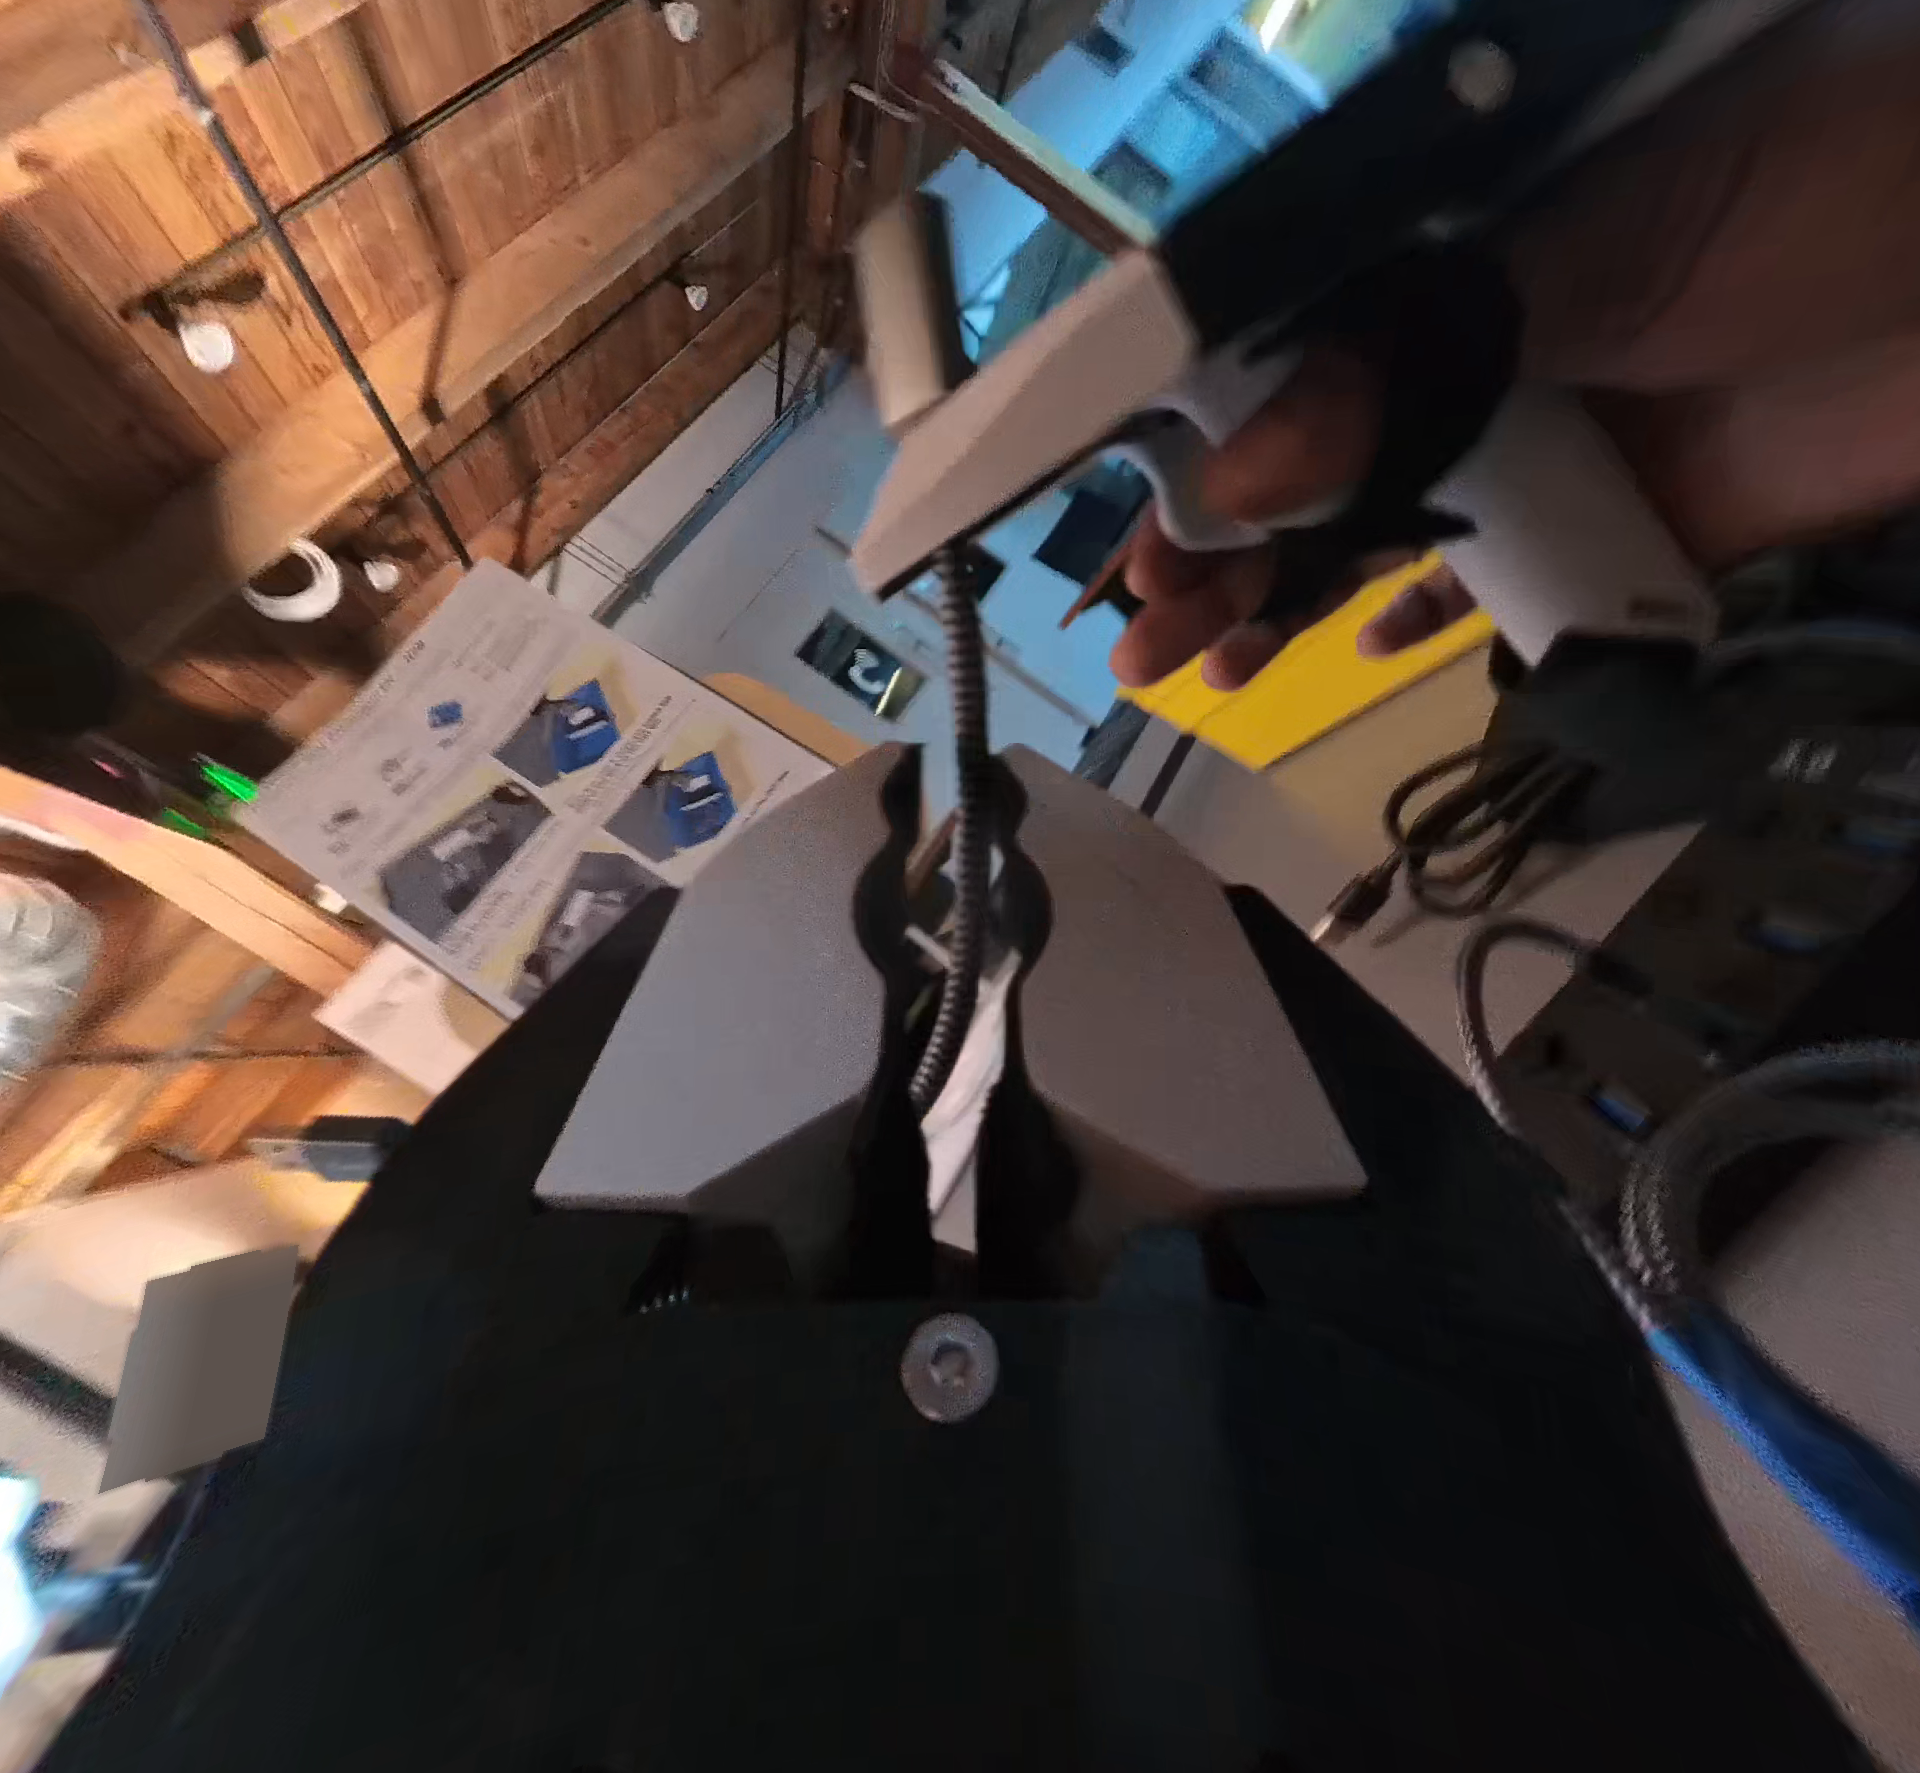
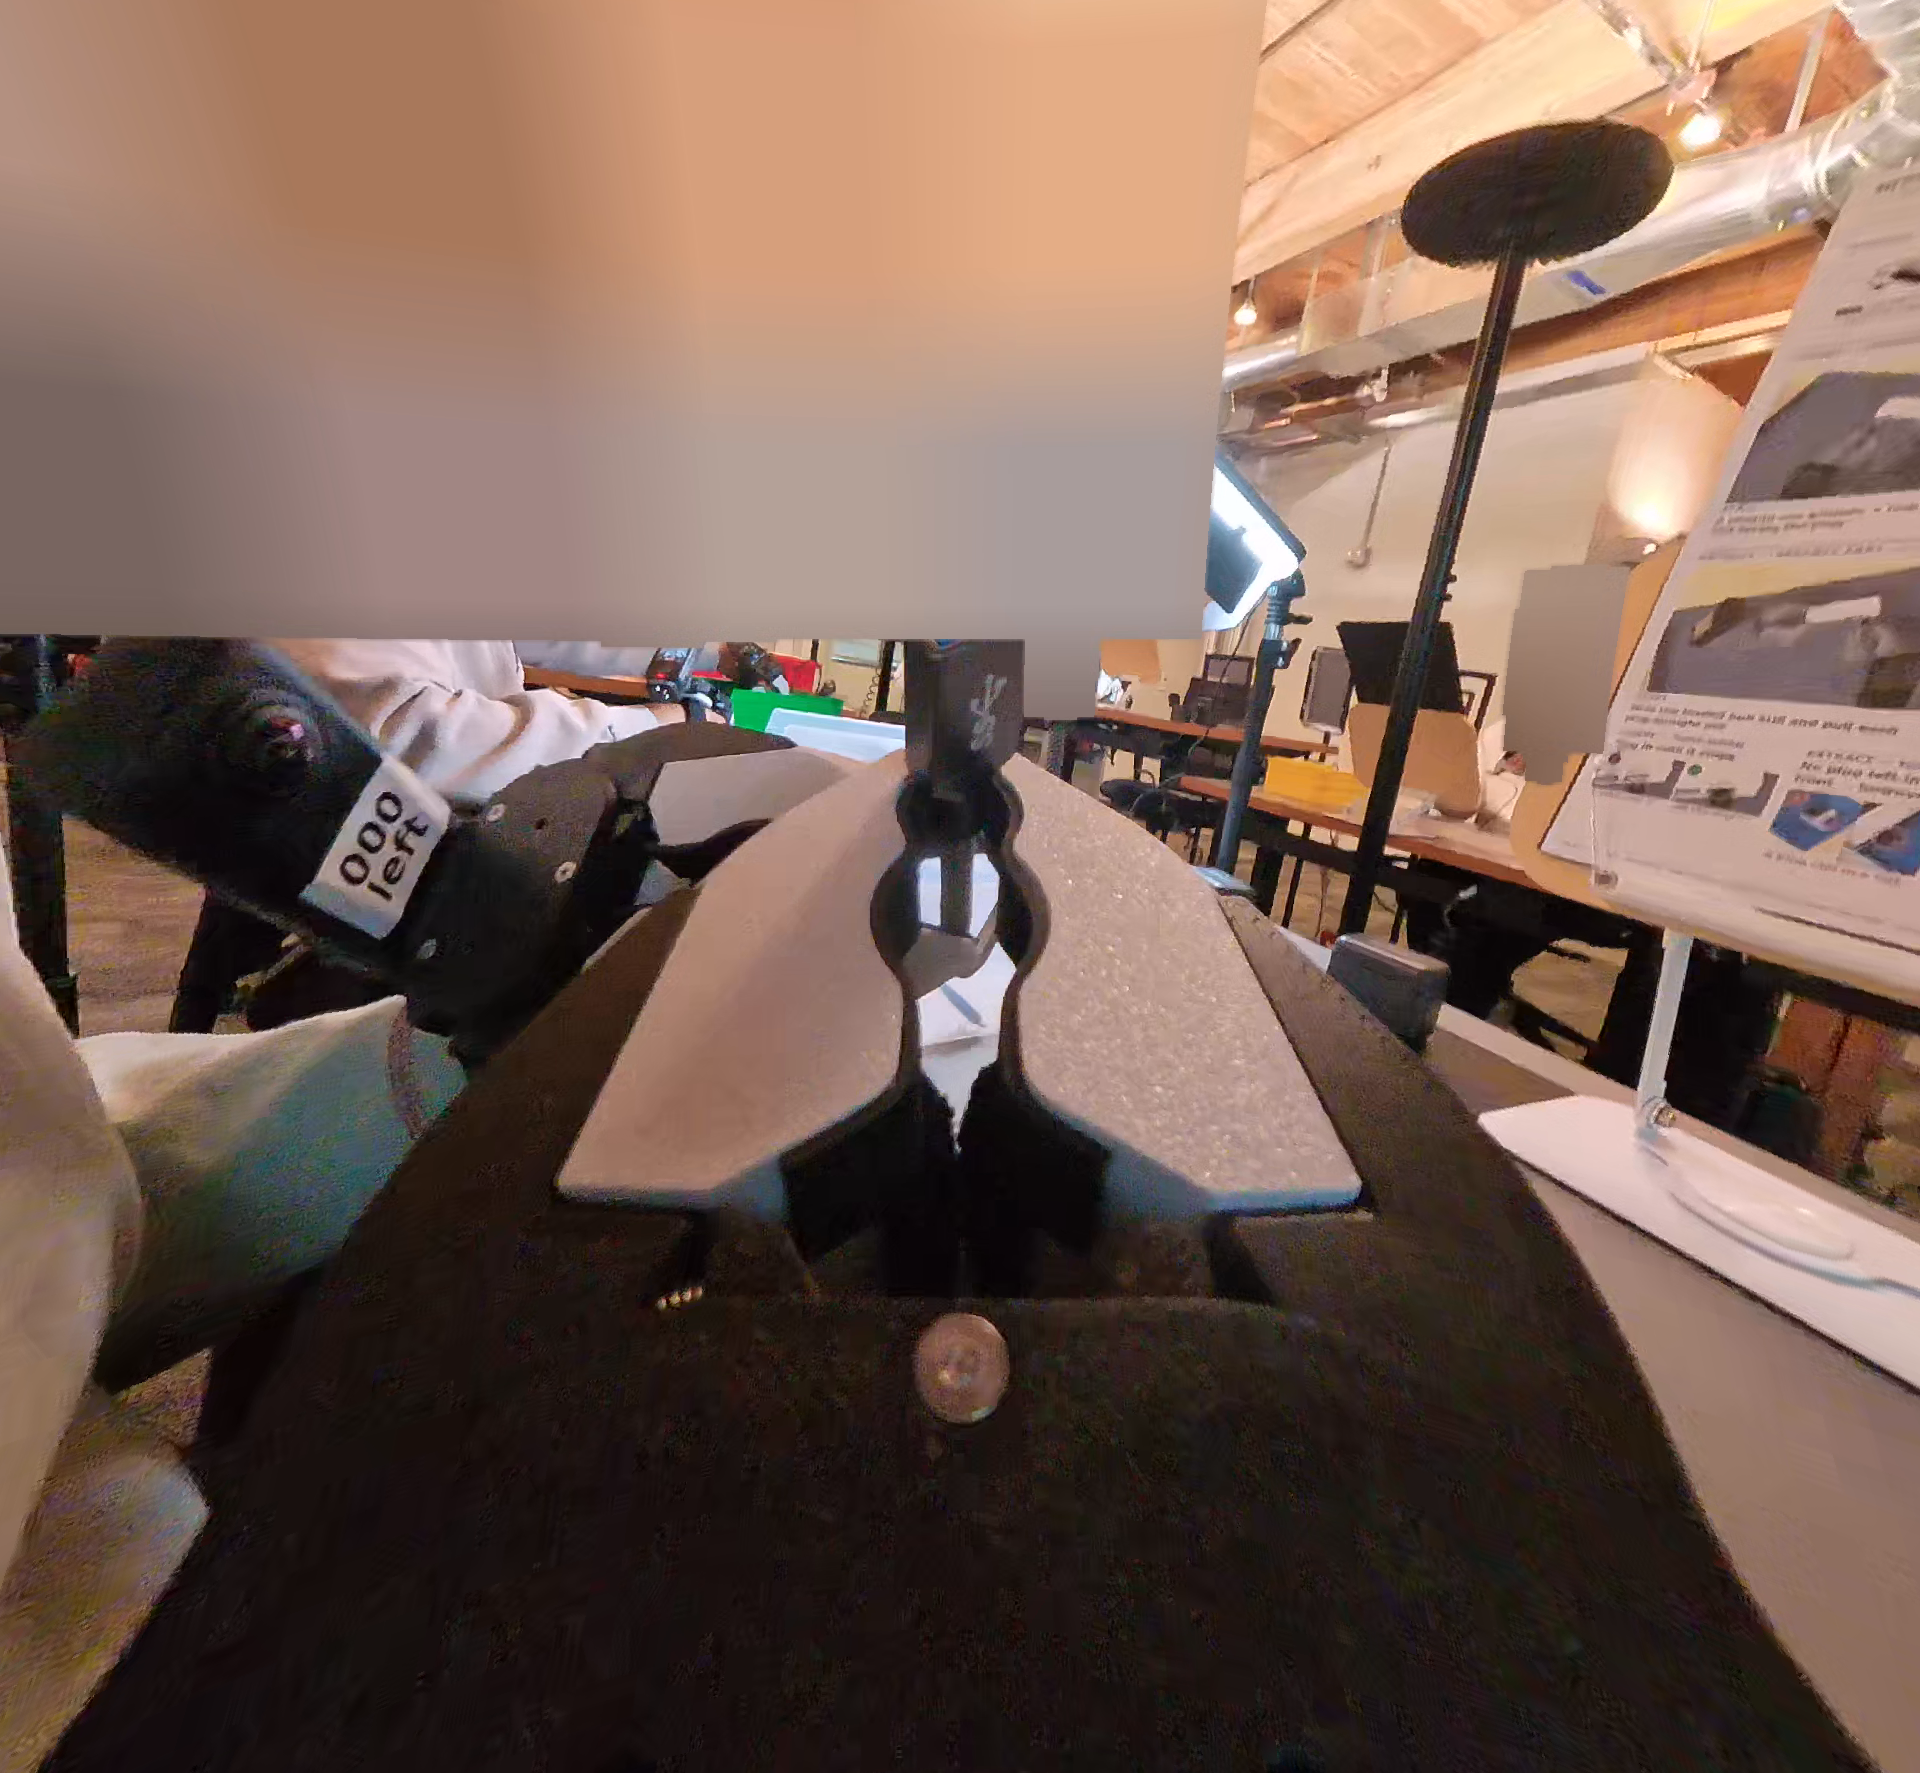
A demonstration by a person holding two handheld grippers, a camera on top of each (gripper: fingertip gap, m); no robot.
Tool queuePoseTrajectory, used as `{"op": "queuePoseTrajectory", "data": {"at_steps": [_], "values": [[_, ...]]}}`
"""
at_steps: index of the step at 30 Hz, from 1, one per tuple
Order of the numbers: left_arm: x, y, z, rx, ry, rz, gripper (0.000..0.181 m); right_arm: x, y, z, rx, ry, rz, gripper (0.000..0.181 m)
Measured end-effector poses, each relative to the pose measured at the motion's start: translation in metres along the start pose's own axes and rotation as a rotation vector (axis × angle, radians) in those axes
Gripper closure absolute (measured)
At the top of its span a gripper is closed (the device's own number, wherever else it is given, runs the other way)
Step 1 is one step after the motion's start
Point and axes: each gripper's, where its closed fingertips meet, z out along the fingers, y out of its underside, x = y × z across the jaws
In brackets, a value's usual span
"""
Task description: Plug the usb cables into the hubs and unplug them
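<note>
USB hubs [image 1: 1704, 975], dark and blurred, lie at the right edge of the left wrist view on a pale table [image 1: 1829, 1328], with loops of braided cable [image 1: 1662, 1193] and a coil of black cable [image 1: 1455, 830] beside them. Higher in that view, upper right, the right gripper [image 1: 997, 435] shows from afar with a hand [image 1: 1247, 560] wrapped round its handle.

In the lower centre of the same view the left gripper [image 1: 961, 850] has its grey fingers [image 1: 769, 996] drawn nearly together around a braided USB cable [image 1: 966, 736], which runs up through the gap toward the right gripper. The right wrist view, centre frame, shows the right gripper closed on a black USB plug [image 2: 961, 715], the plug body standing above the fingertips and its cable end down between them. The left gripper also appears at the left of that view, tilted across.

Both tools are raised and tipped upward, away from the table, so this looks like a regrasp or a carry between ports. To do it well, I judge the plug should be kept square in the right fingers, the left should give slack rather than tug, and the metal end should be lined up with a port before pressing.

A stand of printed sheets [image 2: 1766, 643] sits at the right.
</note>
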Motion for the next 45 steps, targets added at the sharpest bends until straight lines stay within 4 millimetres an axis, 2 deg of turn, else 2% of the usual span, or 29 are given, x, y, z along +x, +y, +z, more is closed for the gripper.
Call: {"op": "queuePoseTrajectory", "data": {"at_steps": [3,5,8,10,14,19,20,22,23,26,28,31,33,36,39,42,45], "values": [[-0.015,-0.002,-0.003,0.098,-0.025,-0.323,0.143,0.005,-0.014,-0.01,0.091,0.007,-0.028,0.172],[-0.033,0.006,-0.007,0.165,-0.088,-0.587,0.14,0.017,-0.022,-0.021,0.16,0.054,-0.008,0.172],[-0.064,0.034,-0.017,0.247,-0.242,-1.029,0.135,0.035,-0.032,-0.039,0.279,0.104,0.097,0.172],[-0.071,0.052,-0.019,0.253,-0.273,-1.244,0.125,0.041,-0.035,-0.047,0.328,0.095,0.169,0.173],[-0.061,0.062,-0.009,0.183,-0.197,-1.412,0.118,0.037,-0.031,-0.05,0.352,0.016,0.281,0.172],[-0.057,0.05,-0.006,0.273,-0.063,-1.581,0.119,0.021,-0.016,-0.039,0.314,-0.108,0.416,0.173],[-0.061,0.047,-0.009,0.318,-0.043,-1.599,0.131,0.019,-0.012,-0.037,0.304,-0.117,0.427,0.172],[-0.075,0.044,-0.02,0.407,-0.067,-1.611,0.167,0.015,-0.006,-0.034,0.266,-0.135,0.435,0.172],[-0.079,0.043,-0.025,0.426,-0.074,-1.578,0.176,0.013,-0.002,-0.032,0.234,-0.144,0.438,0.173],[-0.087,0.035,-0.031,0.37,-0.12,-1.355,0.176,0.017,0.012,-0.029,0.11,-0.119,0.408,0.167],[-0.095,0.029,-0.037,0.314,-0.206,-1.15,0.176,0.028,0.014,-0.032,0.076,-0.039,0.326,0.148],[-0.108,0.023,-0.047,0.175,-0.363,-0.778,0.177,0.044,0.008,-0.039,0.045,0.082,0.156,0.142],[-0.112,0.017,-0.051,0.08,-0.441,-0.495,0.177,0.043,0.005,-0.039,-0.005,0.105,0.054,0.14],[-0.101,0.01,-0.046,-0.026,-0.469,-0.127,0.177,0.026,-0.002,-0.029,-0.033,0.064,-0.036,0.139],[-0.081,0.008,-0.035,-0.094,-0.424,0.128,0.176,0.005,-0.011,-0.018,-0.009,0.001,-0.03,0.138],[-0.063,0.005,-0.026,-0.103,-0.372,0.252,0.177,-0.007,-0.018,-0.013,0.009,-0.042,-0.018,0.137],[-0.053,0.003,-0.023,-0.087,-0.336,0.277,0.177,-0.005,-0.02,-0.015,-0.003,-0.028,-0.065,0.136]]}}
